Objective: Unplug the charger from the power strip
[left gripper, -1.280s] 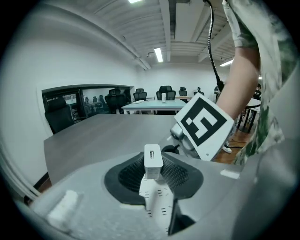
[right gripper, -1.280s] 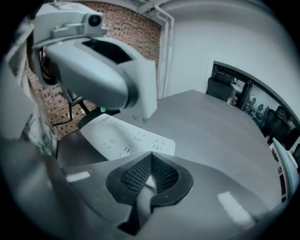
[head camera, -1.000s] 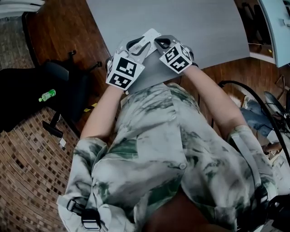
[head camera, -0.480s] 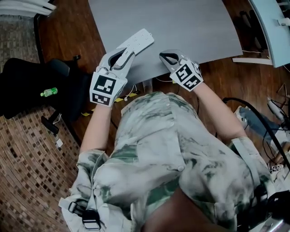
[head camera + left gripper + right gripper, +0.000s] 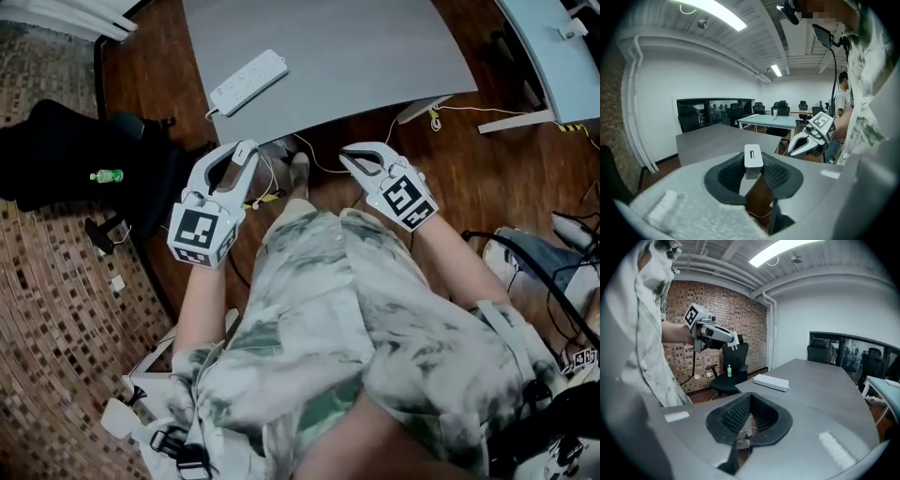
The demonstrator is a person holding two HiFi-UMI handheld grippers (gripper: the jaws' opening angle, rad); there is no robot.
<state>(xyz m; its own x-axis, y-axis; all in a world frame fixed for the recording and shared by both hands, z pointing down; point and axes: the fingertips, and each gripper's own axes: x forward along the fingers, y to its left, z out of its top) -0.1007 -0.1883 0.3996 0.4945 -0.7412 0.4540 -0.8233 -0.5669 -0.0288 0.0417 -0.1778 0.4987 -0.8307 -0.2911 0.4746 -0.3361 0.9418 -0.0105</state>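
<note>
Both grippers have drawn back off the bench (image 5: 375,47) to hang over the floor in front of the person. The left gripper (image 5: 242,155) is clenched on the white charger (image 5: 753,158), well clear of the power strip (image 5: 248,82), which lies near the bench's edge. The right gripper (image 5: 349,155) is closed on nothing.

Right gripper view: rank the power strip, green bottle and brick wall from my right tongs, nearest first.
1. Power strip: lies on the grey table, near its edge, just ahead of the right tongs.
2. Green bottle: stands on the black chair past the table's edge, to the left.
3. Brick wall: behind the chair, farthest.
</note>
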